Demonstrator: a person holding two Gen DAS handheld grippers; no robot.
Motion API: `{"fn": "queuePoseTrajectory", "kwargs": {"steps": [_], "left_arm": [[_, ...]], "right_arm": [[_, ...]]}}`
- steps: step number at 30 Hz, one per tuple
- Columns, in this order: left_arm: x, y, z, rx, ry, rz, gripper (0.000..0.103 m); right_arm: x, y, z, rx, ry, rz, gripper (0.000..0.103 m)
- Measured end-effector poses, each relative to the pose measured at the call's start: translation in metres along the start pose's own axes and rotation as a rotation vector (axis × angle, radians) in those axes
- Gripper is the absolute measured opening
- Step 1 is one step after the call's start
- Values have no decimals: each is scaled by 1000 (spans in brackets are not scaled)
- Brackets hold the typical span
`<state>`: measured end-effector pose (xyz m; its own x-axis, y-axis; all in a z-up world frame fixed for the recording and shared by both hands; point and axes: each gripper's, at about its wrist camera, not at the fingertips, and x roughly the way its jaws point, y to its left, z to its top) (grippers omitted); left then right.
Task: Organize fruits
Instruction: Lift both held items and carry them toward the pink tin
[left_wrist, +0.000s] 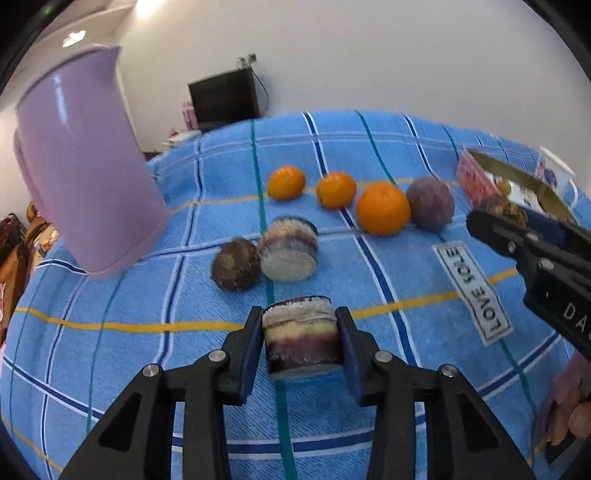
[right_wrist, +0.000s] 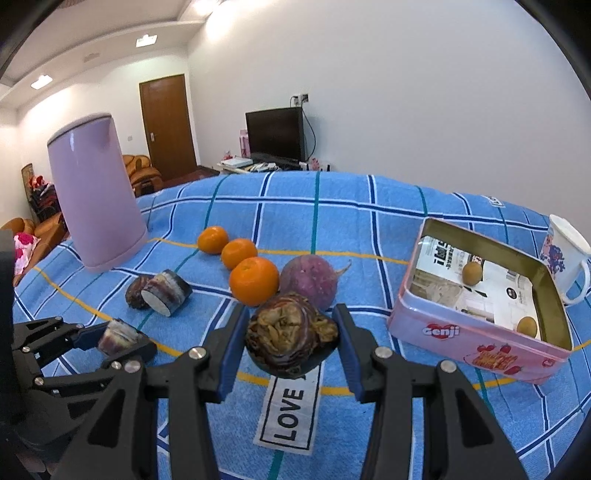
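I see left gripper (left_wrist: 301, 341) clamped on purple chunk (left_wrist: 302, 338) | right gripper (right_wrist: 291, 349) grips dried fruit (right_wrist: 291, 332) | oranges (right_wrist: 254, 280), radish (right_wrist: 309, 280) ahead | tin (right_wrist: 476, 332) right

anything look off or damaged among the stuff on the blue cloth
Yes. The dark purple piece between the right gripper fingers looks shrivelled and browned inside. The sliced purple-and-white chunk lies tipped on its side by the pink jug.

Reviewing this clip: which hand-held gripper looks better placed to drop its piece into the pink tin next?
Probably the right hand-held gripper. It already grips the shrivelled dark fruit, and the open pink tin sits close on its side. The left hand-held gripper, around the layered cut chunk, is farther away.
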<state>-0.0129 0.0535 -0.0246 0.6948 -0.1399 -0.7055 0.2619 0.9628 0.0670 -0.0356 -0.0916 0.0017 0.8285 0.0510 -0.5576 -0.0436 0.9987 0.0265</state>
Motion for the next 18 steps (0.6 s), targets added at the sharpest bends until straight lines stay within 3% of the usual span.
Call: {"fn": "queuePoseTrajectory", "kwargs": {"steps": [7, 18], "left_arm": [[-19, -1, 6, -24, -137, 78, 41], [-28, -7, 12, -64, -221, 134, 41]], "right_arm": [[-7, -1, 2, -19, -56, -21, 49], [-22, -5, 6, -53, -138, -56, 50]]}}
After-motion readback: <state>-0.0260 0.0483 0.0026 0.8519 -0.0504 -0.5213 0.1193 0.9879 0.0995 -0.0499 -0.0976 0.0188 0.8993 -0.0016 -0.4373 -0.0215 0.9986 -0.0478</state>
